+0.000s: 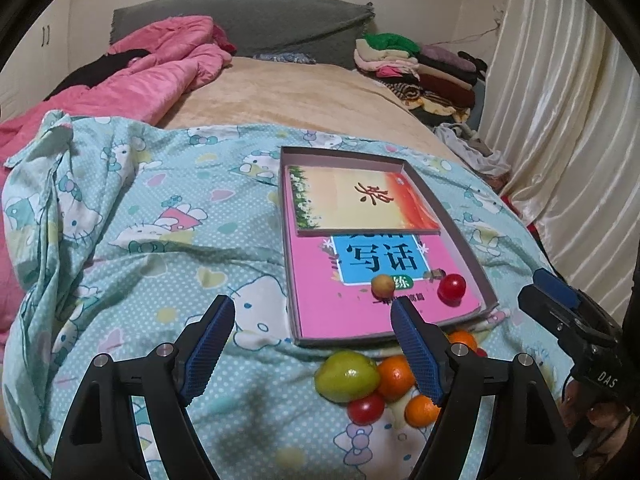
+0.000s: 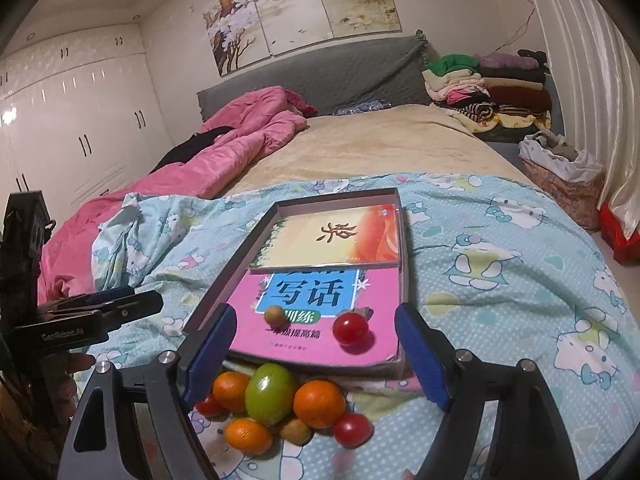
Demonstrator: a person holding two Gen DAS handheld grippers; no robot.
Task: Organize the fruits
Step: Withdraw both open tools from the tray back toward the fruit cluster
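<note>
1. Both grippers hover over a bed: the left gripper (image 1: 312,320) stands open and empty; the right gripper (image 2: 316,328) is open and empty too.
2. A shallow box (image 2: 236,256) on the cartoon-print quilt (image 2: 500,280) holds books, with a red cherry tomato (image 2: 350,329) and a small tan fruit (image 2: 274,314) on the pink book (image 2: 320,340).
3. Just near of the box, a green fruit (image 2: 270,392), oranges (image 2: 319,404) and more tomatoes cluster on the quilt.
</note>
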